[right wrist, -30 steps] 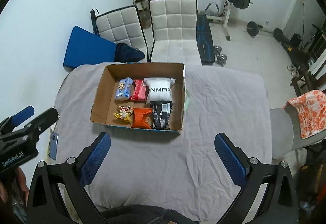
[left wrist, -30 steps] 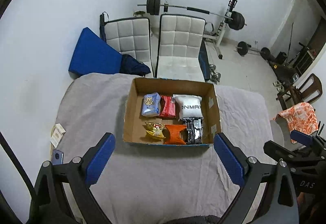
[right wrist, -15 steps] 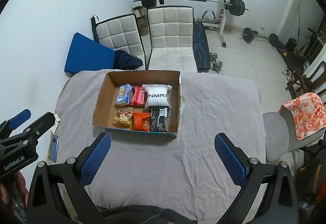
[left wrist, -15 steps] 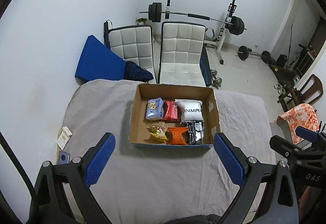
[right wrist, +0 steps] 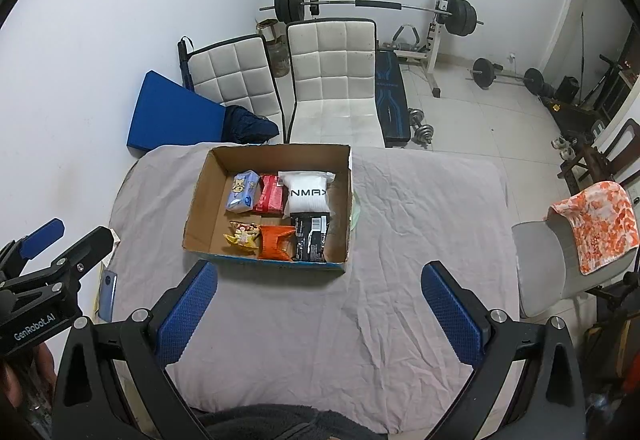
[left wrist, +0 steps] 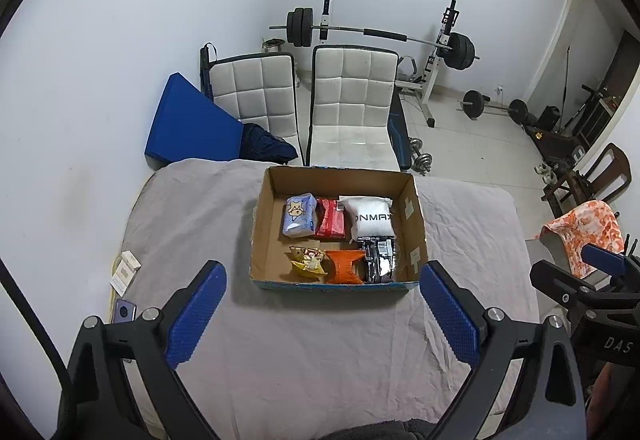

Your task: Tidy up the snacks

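Observation:
A cardboard box sits on the grey-clothed table. Inside lie a light blue packet, a red packet, a white bag, a yellow packet, an orange packet and a black packet. My left gripper and right gripper both hover high above the near side of the table, open and empty.
A small white box and a phone lie at the table's left edge. Two white padded chairs and a blue mat stand behind the table. Weight equipment lines the far wall. A chair with an orange cloth is at right.
Both grippers have risen and pulled back, so the box and table look smaller and farther. Nothing on the table has moved.

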Tool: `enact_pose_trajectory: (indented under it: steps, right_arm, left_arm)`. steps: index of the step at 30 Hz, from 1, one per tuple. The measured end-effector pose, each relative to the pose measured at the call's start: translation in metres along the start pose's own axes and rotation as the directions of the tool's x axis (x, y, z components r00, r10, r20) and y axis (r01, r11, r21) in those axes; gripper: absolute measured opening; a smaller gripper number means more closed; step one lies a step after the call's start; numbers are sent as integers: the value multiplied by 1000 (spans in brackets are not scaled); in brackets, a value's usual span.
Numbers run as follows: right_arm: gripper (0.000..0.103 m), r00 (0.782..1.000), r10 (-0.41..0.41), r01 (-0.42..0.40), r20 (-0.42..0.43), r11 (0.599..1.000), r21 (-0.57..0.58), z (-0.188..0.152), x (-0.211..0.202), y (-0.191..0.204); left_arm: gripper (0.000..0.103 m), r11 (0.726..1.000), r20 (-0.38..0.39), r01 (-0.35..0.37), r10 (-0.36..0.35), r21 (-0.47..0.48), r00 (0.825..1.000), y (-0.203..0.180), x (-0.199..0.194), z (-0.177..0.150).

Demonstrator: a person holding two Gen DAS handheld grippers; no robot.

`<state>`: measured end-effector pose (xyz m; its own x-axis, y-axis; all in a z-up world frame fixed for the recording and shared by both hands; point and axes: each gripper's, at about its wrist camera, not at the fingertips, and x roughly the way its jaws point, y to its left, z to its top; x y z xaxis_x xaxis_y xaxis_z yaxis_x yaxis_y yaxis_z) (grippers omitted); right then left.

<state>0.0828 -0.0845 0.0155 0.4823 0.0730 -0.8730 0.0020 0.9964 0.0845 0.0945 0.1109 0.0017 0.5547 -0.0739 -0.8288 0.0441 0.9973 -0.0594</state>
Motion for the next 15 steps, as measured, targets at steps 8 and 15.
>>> enact_pose_trajectory:
  steps: [8,15]
  right_arm:
    - [103,1000,-7,7,14,1000,1,-1,-8,0]
    - [103,1000,-12,13,19,1000,-2,-1,-11,0]
  left_arm:
    - [99,1000,-6,2,-2,2,1000,2,-1,0]
    - [99,1000,-7,3,-3,5,1000,3,1,-1]
